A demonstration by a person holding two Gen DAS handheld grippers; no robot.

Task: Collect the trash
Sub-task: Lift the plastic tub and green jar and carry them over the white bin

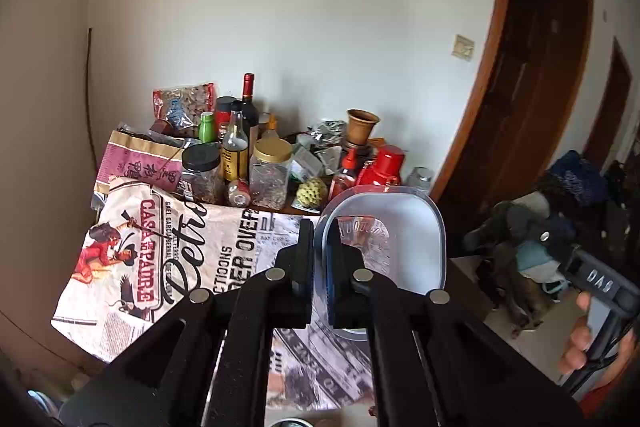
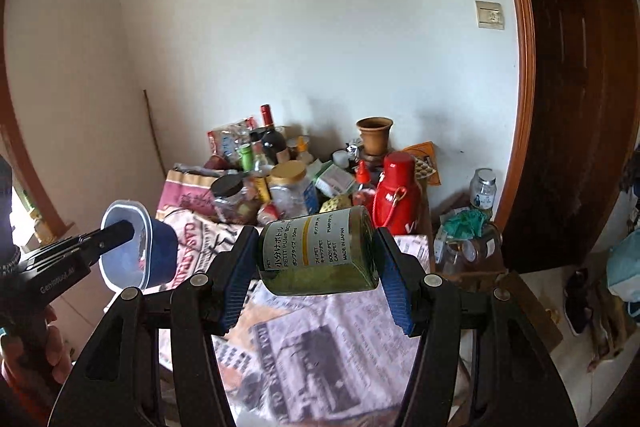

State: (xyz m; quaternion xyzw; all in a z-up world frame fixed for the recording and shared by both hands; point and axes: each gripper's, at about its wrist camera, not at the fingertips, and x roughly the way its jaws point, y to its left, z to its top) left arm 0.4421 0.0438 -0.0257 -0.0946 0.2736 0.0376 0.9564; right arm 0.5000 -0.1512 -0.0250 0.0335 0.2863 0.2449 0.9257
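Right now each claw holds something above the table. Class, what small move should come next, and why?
Probably bring the green bottle, gripped sideways in the right claw, over to the open blue container pinched by its rim in the left claw: both are lifted clear of the newspaper-print tablecloth.

Soft, even daylight fills both views, bright on the white wall (image 1: 320, 7) and flat across the clutter below it. Bottles and jars throw only faint, blurred shadows onto that wall. In the right wrist view a pale glow at the far left edge suggests a window (image 2: 22, 203) there. Both pictures bend strongly: the door frame (image 2: 524, 67) curves like a bow, and the corners fall to black. The newspaper-print cloth (image 2: 320, 347) smears near the bottom, its print unreadable, while distant objects stay fairly sharp. No harsh glare shows anywhere.
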